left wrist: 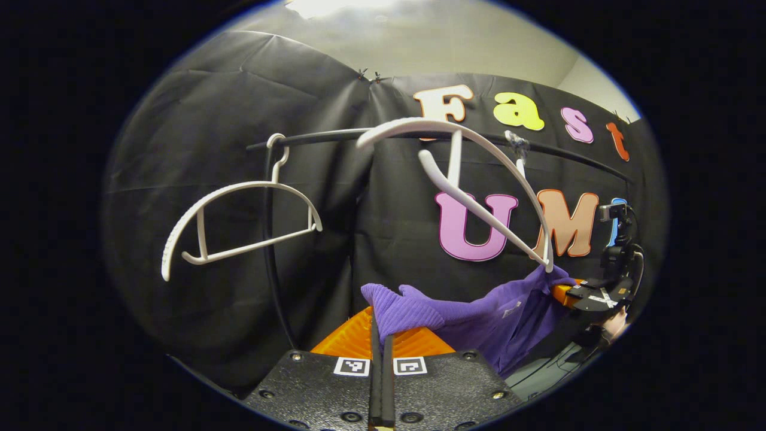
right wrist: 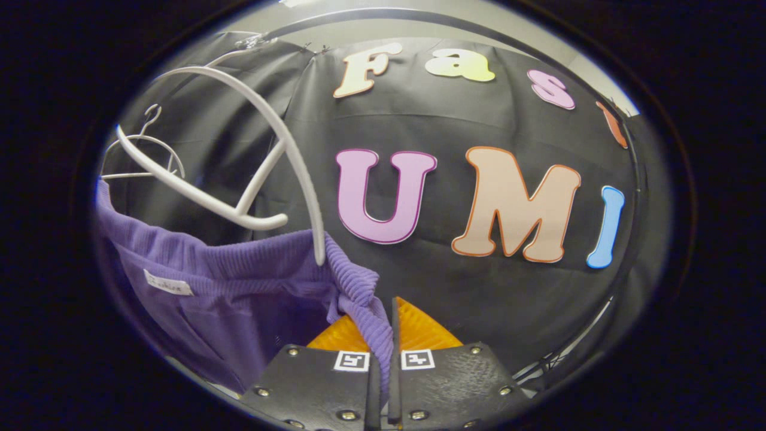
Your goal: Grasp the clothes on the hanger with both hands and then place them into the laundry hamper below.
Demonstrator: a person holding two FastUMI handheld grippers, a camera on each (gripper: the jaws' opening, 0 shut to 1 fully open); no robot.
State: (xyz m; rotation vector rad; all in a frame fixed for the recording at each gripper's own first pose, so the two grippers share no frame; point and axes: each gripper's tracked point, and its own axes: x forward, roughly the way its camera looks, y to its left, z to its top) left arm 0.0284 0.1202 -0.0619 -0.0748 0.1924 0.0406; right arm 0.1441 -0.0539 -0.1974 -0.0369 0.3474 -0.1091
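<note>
Both jaws pinch the purple garment [right wrist: 251, 293].

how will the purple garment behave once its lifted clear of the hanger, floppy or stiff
Probably floppy: the purple garment sags between both grippers' shut jaws. Its ribbed knit edge looks grippy, so slipping seems unlikely. It may snag, since the white hanger tip touches the fabric.

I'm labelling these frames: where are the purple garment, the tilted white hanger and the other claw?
purple garment [right wrist: 239, 299]: right gripper view, body fabric beside the label.
tilted white hanger [left wrist: 473, 206]: left gripper view, its lower bar.
right claw [left wrist: 589, 294]: left gripper view, far right, its black top.
</note>
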